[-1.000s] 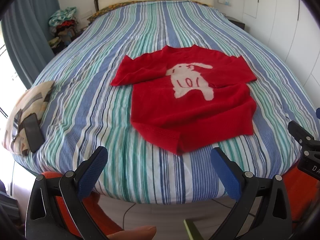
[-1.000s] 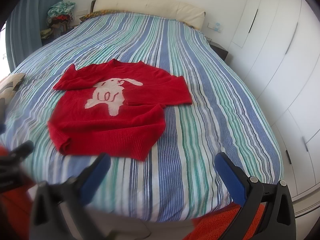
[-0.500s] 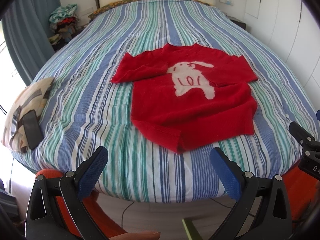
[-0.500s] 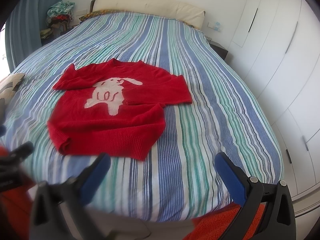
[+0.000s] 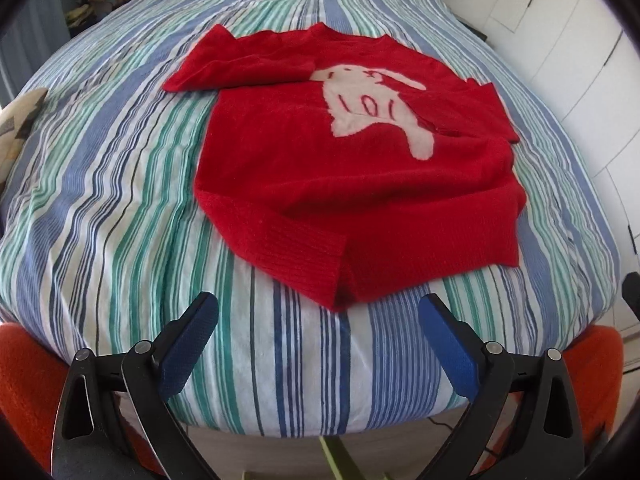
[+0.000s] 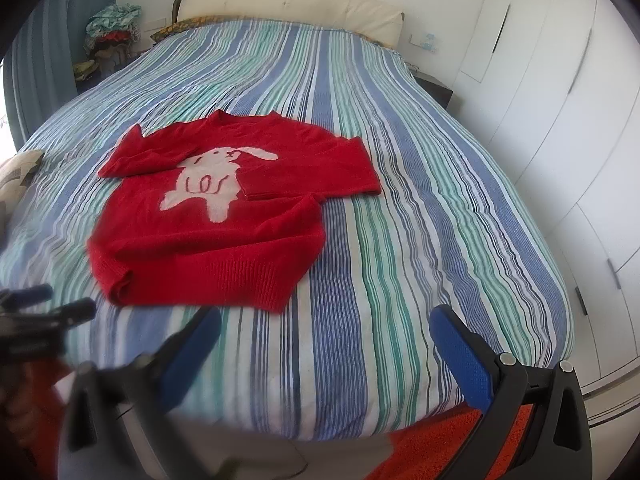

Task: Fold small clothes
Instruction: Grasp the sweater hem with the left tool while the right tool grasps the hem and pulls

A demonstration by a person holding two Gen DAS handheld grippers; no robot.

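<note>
Left wrist: left claw (image 5: 318,322) spread, just narrowing, empty | right claw (image 6: 326,334) spread | sweater (image 5: 352,176) flat

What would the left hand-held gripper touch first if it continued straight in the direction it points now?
Probably the striped bedcover just before the red sweater's near hem. The left hand-held gripper, jaws open and empty, aims there, though depth is unclear.

1. Large bed (image 6: 400,208) — covered edge to edge by a cotton sheet striped blue, green and white.
2. Small red knitted sweater (image 5: 360,184) with a cream rabbit motif — flat near the foot edge, both sleeves folded across its front.
3. Patterned beige cushion (image 5: 18,124) — at the bed's left edge.
</note>
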